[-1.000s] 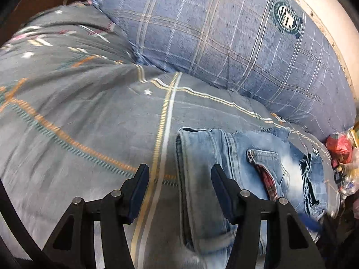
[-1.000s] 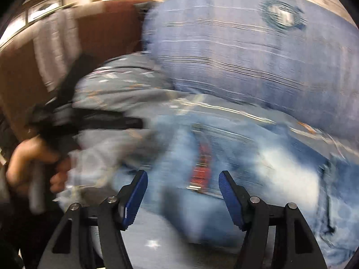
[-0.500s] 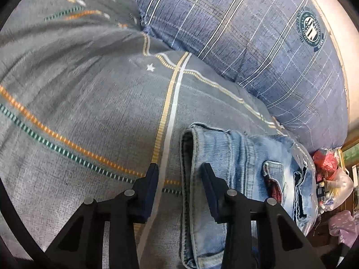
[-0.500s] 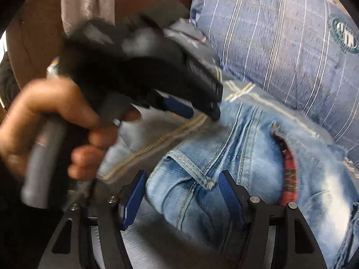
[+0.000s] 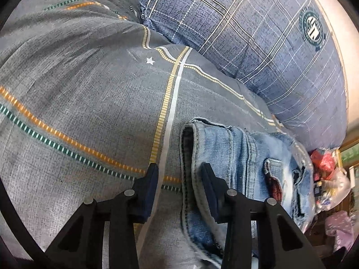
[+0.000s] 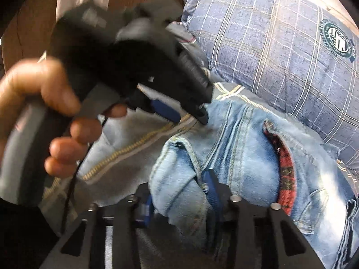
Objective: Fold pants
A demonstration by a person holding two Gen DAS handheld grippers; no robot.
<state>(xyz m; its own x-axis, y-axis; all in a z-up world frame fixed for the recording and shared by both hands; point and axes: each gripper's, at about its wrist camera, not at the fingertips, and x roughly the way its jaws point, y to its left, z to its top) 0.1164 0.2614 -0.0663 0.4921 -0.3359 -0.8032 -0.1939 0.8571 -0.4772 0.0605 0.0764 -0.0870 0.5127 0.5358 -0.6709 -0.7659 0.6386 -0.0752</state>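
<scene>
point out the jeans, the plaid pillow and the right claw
jeans (image 5: pixel 219 139), left wrist view, on the folded denim near the hem
plaid pillow (image 5: pixel 258 33), left wrist view, on its checked front
right claw (image 6: pixel 179 192), right wrist view, on the denim fold between its fingertips

Faded blue jeans (image 5: pixel 235 157), seemingly folded, on bedding

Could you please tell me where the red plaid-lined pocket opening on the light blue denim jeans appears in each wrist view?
Left wrist view: the red plaid-lined pocket opening sits lower right, right of the fingers.
Right wrist view: the opening sits centre-right on the jeans.
Shared landmark: the round green crest on the blue plaid pillow.
</scene>
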